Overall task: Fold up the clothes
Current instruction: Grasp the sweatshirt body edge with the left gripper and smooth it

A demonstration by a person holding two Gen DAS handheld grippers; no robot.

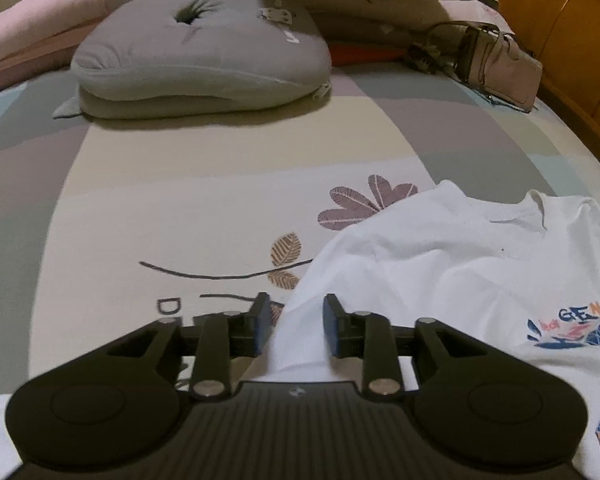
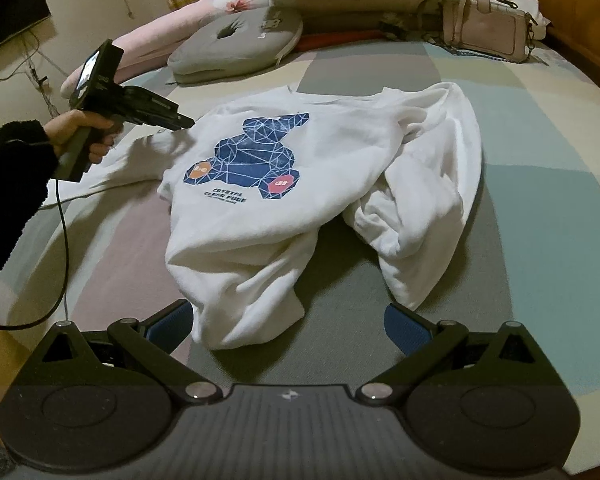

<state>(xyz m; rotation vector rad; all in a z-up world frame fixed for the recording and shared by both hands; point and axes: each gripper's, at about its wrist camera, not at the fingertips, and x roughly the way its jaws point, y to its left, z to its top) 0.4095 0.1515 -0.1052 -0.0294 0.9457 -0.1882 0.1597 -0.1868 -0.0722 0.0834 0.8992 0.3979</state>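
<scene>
On the bed (image 2: pixel 520 152), mid-scene: one white sweatshirt (image 2: pixel 340 152), crumpled, print up, no fold made yet. Your left gripper (image 1: pixel 296 322) brackets the left sleeve, fingers apart. Your right gripper (image 2: pixel 288 326) hovers wide apart near the hem.

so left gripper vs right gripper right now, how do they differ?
Left gripper: jaws narrowed around a fold of the white shirt, though full clamping is unclear. Right gripper: jaws spread wide, holding nothing, with the shirt's hem just ahead. Left sits at the shirt's sleeve side, right at the bottom. Both have blue pads.
</scene>
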